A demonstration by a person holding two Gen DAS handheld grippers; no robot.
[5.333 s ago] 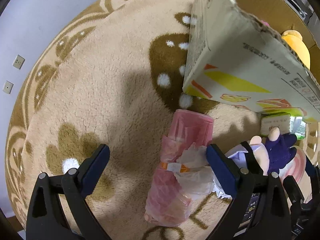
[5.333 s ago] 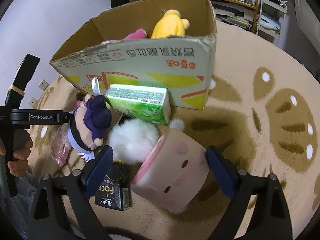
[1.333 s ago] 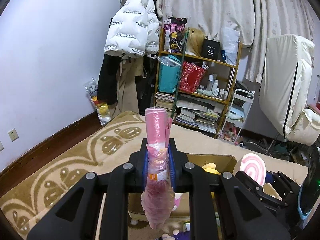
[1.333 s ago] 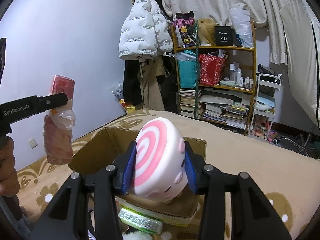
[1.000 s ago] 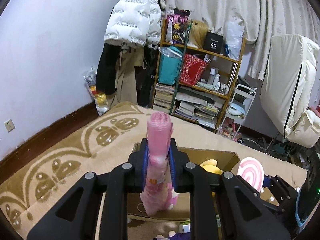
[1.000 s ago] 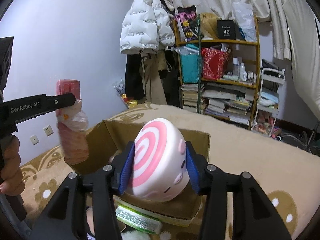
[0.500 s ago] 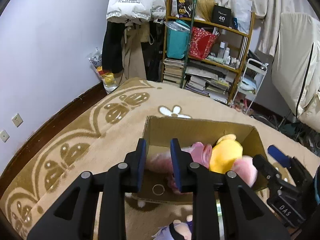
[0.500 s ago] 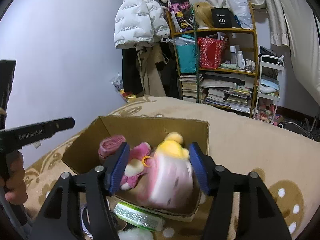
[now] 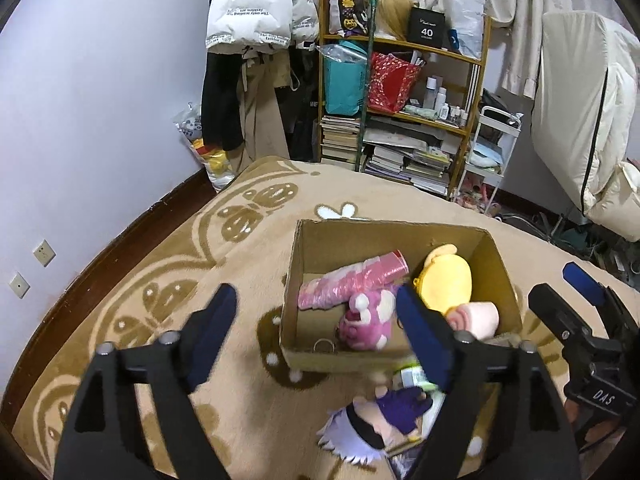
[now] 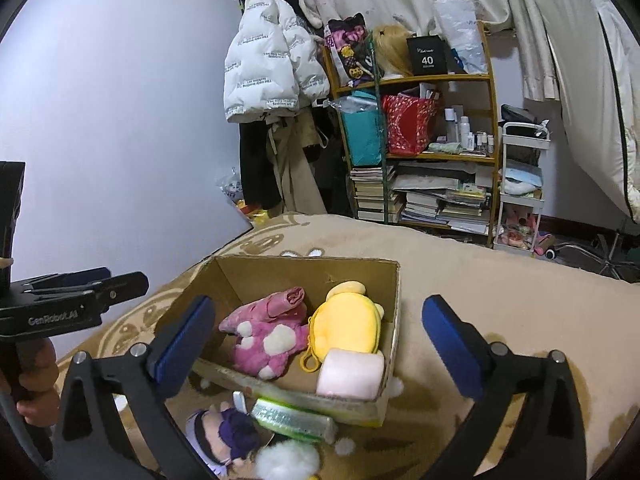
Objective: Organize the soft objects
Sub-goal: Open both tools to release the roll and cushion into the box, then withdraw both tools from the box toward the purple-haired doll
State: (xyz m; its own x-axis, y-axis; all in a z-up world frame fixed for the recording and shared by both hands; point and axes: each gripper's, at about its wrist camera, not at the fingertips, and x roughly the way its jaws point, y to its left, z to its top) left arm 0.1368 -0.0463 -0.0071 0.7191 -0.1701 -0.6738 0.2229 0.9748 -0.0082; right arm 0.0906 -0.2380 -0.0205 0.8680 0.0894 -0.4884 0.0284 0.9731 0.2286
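An open cardboard box (image 9: 304, 252) (image 10: 396, 300) stands on the beige rug. In it lie a pink plastic roll (image 9: 356, 284) (image 10: 286, 300), a pink plush (image 9: 366, 322) (image 10: 264, 344), a yellow plush (image 9: 444, 280) (image 10: 346, 324) and a pale pink cup plush (image 9: 476, 318) (image 10: 350, 374). My left gripper (image 9: 316, 326) is open and empty above the box's left side. My right gripper (image 10: 316, 332) is open and empty above the box. A purple-haired doll (image 9: 376, 420) (image 10: 224, 436) lies on the rug in front of the box.
A green packet (image 10: 292, 418) and a white pompom (image 10: 288, 460) lie by the box's front wall. A cluttered shelf (image 10: 420, 148) and hanging coats (image 10: 276, 72) stand at the far wall. A white cart (image 10: 520, 184) is at the right.
Both grippers carried their loads over the box and opened. The pink roll and the pink cup plush have dropped into the box. Both cameras now tilt down towards it.
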